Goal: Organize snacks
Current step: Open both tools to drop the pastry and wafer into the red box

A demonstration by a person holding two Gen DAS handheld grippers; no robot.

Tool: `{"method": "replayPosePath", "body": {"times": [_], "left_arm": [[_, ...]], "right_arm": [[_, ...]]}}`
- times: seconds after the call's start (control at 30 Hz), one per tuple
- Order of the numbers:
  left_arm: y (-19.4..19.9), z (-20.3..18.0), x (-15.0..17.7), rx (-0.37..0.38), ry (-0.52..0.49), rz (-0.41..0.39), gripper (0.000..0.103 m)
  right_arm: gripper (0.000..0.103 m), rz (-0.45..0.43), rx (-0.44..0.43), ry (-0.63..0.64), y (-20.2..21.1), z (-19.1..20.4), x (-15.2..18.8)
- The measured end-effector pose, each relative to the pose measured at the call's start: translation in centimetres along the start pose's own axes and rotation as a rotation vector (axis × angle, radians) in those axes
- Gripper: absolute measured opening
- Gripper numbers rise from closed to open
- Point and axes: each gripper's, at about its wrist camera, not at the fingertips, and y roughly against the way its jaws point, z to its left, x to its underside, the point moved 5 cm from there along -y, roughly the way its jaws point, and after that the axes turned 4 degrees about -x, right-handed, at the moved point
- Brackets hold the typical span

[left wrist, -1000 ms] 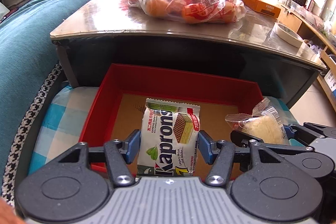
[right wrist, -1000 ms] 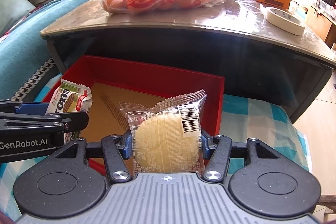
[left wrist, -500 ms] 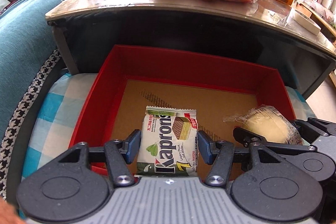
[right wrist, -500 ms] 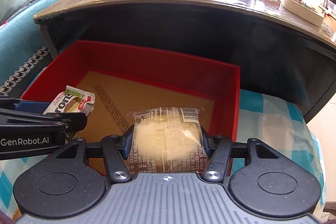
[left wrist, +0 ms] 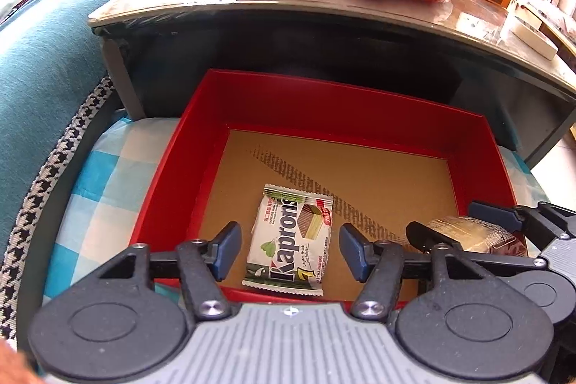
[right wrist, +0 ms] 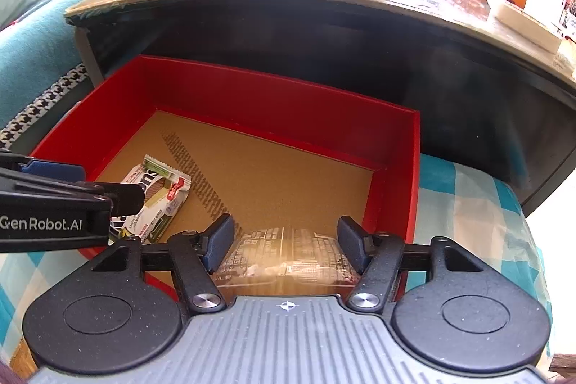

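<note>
Two snacks down in the red box

My left gripper has just been opening, clear of the wafer pack; my right gripper has just been opening too, the clear-wrapped cake loose between its jaws.

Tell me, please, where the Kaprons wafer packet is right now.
The Kaprons wafer packet lies flat on the cardboard floor of the red box, near its front-left corner, loose between the open left tongs. From the right wrist it shows at left.

Two wrist cams, both aimed steeply down into the same red box

Each looks forward past its own fingers from close above; left gripper sits left of right gripper, and each view catches the other's fingers.
</note>
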Motion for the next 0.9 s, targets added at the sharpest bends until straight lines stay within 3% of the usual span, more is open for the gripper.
{"method": "replayPosePath", "body": {"times": [0.6, 0.9], "left_arm": [[4.3, 0.8, 1.3, 0.039, 0.031, -0.035, 0.095], [6.0, 1.0, 4.2, 0.049, 0.009, -0.005, 0.096]], "right_arm": [[0.074, -0.041, 0.035, 0.009, 4.4, 0.0, 0.2], [0.075, -0.036, 0.049, 0.021, 7.2, 0.8, 1.4]]}}
